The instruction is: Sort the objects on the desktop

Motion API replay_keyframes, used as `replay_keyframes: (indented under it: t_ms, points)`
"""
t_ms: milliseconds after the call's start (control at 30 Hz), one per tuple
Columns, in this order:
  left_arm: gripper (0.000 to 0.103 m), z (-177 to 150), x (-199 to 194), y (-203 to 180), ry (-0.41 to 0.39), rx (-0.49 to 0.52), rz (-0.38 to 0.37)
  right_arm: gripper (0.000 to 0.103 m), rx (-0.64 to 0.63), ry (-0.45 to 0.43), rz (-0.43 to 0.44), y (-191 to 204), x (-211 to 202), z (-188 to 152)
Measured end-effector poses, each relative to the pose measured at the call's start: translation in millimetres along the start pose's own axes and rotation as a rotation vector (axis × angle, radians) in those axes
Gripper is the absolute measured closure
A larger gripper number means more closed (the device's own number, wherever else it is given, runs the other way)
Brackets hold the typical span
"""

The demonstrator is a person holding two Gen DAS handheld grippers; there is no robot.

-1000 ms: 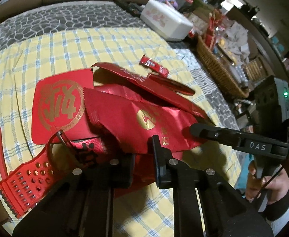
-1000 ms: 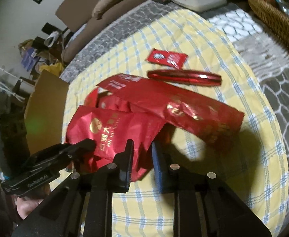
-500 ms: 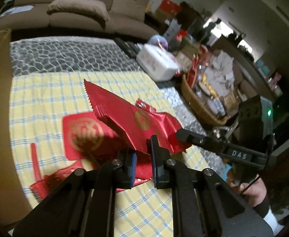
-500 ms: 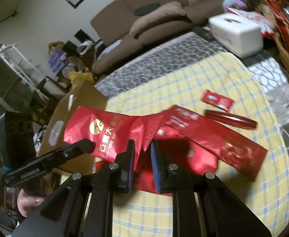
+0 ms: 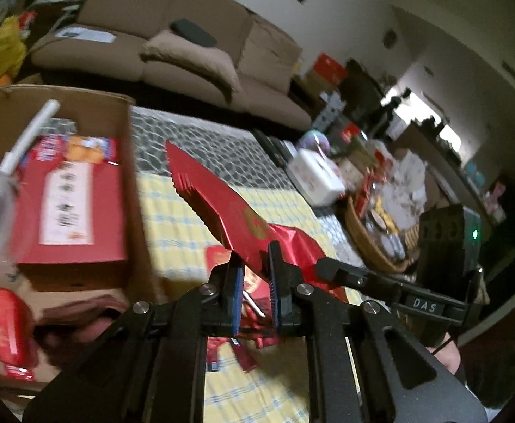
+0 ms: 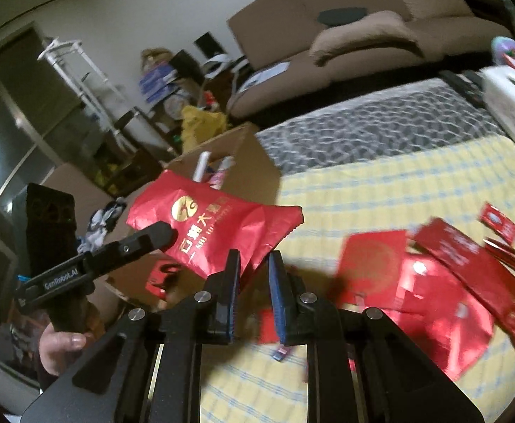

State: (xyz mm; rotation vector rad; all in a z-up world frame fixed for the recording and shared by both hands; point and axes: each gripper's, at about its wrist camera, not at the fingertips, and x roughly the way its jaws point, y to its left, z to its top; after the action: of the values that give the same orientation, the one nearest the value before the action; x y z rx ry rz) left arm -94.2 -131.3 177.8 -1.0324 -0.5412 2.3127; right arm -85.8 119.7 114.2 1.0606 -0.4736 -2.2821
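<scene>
Foil of the red snack bag (image 6: 218,232) looked thin, light and crinkly, so it would bend and slip easily; a grip on its flat sealed edge seemed safest. Both claws were closed narrow on this bag: the left claw (image 5: 254,282) pinched it near the serrated end, and the right claw (image 6: 253,282) held the opposite lower edge. The bag hung in the air between them, above the yellow checked counter (image 6: 416,190) and just beside the open cardboard box (image 5: 123,162). Other red packets (image 6: 444,303) lay on the counter.
</scene>
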Motion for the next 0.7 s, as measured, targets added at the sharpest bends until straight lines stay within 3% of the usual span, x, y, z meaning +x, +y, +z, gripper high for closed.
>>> replay_keyframes:
  t_ms: [400, 633, 700]
  points:
    - [0.092, 16.8, -57.8, 99.7, -0.089, -0.173, 0.066, 0.086, -0.082, 0.054, 0.064, 64.2, 90.0, 20.7]
    - [0.092, 39.3, -49.6, 126.8, -0.066, -0.219, 0.094, 0.086, -0.126, 0.099, 0.046, 79.1, 128.3, 43.8]
    - [0.092, 53.3, -40.8, 125.6, -0.037, -0.177, 0.149, 0.086, -0.148, 0.097, 0.036, 81.8, 134.3, 56.3]
